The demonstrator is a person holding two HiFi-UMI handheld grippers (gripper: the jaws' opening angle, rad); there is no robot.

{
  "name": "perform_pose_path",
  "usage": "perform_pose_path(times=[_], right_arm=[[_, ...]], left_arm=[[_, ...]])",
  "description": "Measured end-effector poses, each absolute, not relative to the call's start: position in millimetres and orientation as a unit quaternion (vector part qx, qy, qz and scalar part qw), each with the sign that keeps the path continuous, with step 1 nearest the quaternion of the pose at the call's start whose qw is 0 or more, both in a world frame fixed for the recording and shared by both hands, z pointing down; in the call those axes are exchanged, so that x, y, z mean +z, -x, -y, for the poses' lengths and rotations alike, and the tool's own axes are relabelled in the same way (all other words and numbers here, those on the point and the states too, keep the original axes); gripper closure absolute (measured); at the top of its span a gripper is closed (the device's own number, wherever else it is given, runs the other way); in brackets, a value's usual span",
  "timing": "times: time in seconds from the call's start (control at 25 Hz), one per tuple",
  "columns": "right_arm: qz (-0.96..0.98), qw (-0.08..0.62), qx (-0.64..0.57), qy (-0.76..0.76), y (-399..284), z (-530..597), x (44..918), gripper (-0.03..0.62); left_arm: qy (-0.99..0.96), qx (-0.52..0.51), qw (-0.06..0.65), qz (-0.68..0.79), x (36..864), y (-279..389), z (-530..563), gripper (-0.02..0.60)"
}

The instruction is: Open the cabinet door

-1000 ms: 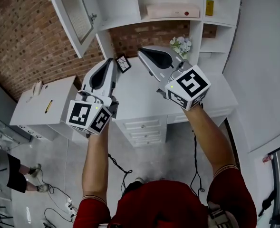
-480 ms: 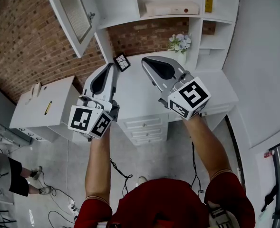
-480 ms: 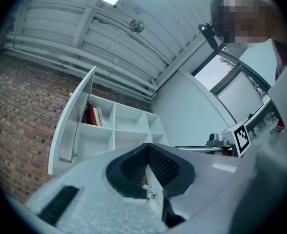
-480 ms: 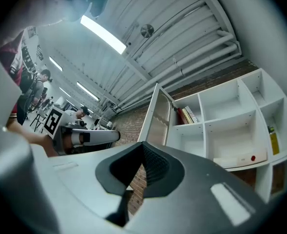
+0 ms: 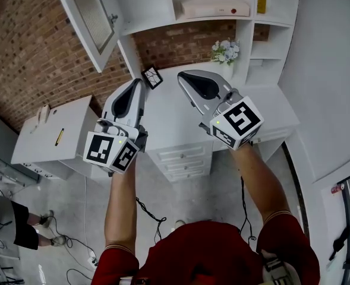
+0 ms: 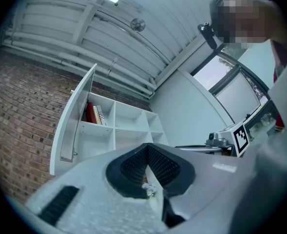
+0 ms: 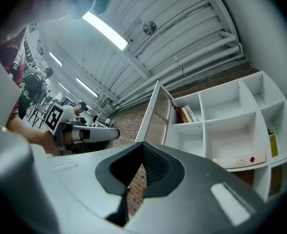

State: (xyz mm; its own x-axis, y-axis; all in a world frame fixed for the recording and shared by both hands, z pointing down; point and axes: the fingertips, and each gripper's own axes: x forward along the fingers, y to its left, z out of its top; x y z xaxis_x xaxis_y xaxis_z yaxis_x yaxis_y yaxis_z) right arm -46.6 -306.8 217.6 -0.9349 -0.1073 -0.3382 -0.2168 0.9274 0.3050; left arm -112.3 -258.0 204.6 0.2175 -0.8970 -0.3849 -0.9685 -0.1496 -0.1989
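Note:
The white cabinet door point(image 5: 88, 19) with a frosted pane stands swung open at the upper left of the shelf cabinet point(image 5: 157, 5). It also shows in the left gripper view point(image 6: 74, 123) and the right gripper view point(image 7: 156, 115). My left gripper point(image 5: 140, 83) hangs below the door and apart from it, above the desk, shut and empty, its pads meeting point(image 6: 146, 147). My right gripper point(image 5: 183, 76) is beside it to the right, also shut with nothing between its jaws point(image 7: 143, 147). Neither gripper touches the cabinet.
Below the grippers is a white desk with drawers point(image 5: 180, 156); on it are a flower pot point(image 5: 225, 49) and a small frame point(image 5: 152, 76). A low white cabinet point(image 5: 56, 135) stands left. A beige box point(image 5: 213, 8) lies on a shelf. Cables point(image 5: 145, 209) trail on the floor.
Both grippers have sunk a little, away from the cabinet, the right one slightly more. The door stays open and both stay shut.

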Motion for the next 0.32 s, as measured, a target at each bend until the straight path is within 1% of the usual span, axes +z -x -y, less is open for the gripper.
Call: perform_pose_path(times=[0.32], right_arm=[[-0.968, 0.159, 0.171, 0.09, 51.4, 306.9, 221.4, 0.583]], left_arm=[[0.758, 0.087, 0.197, -0.615, 213.3, 120.8, 257.7, 0.581]])
